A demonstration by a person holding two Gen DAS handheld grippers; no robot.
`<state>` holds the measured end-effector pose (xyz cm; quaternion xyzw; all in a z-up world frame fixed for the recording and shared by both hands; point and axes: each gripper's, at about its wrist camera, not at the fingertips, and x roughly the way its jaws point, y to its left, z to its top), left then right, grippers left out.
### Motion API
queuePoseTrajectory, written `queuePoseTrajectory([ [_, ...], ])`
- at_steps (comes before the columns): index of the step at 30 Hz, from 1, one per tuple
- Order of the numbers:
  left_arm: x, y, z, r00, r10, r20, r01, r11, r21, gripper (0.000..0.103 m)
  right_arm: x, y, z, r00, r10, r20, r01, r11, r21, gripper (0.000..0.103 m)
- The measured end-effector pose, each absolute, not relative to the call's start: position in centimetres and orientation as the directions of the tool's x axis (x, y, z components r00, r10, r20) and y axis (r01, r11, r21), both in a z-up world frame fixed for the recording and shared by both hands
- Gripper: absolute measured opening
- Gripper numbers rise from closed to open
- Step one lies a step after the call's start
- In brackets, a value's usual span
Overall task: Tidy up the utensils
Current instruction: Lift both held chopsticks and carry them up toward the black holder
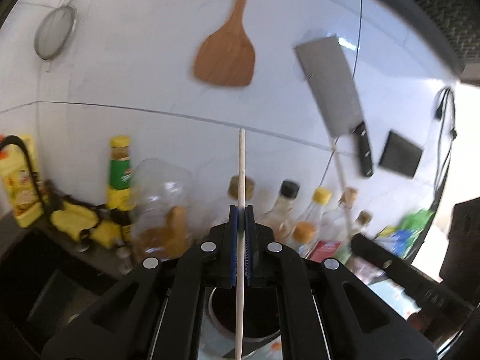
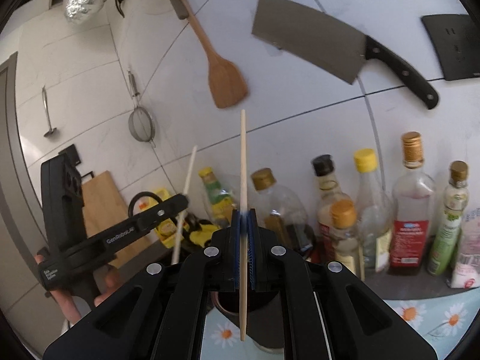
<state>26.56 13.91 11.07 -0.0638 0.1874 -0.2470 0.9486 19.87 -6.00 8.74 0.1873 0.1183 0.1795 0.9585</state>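
Note:
My left gripper (image 1: 241, 210) is shut on a pale chopstick (image 1: 241, 162) that stands upright between its blue pads. Its lower end hangs over a dark round utensil holder (image 1: 225, 315) below the fingers. My right gripper (image 2: 243, 213) is shut on a second chopstick (image 2: 243, 156), also upright, above a dark cup-like holder (image 2: 264, 324). The left gripper (image 2: 183, 201) with its chopstick (image 2: 189, 171) shows at the left of the right wrist view, held in a hand.
A wooden spatula (image 1: 228, 57), a cleaver (image 1: 333, 90) and a mesh strainer (image 1: 54, 36) hang on the white tiled wall. Several sauce and oil bottles (image 2: 411, 210) line the counter's back. A sink (image 1: 45, 276) lies left. A flowered cloth (image 2: 420, 315) covers the counter.

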Motion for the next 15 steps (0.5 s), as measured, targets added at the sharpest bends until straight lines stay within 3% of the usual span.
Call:
queuePoseTrajectory([
  [7,28.4,13.6,9.7,0.797,-0.554,-0.241,0.501,0.829,-0.248,0.005,22.3,-3.9,8.0,0.905,0.407,-0.128,-0.33,0.858,0.395,0.005],
  [15,29.8,12.9,7.0,0.762,-0.594,-0.257,0.54,0.802,-0.254,0.005,23.6,-2.9,6.6,0.927,0.359,-0.11,-0.302,0.887,0.35,0.005],
])
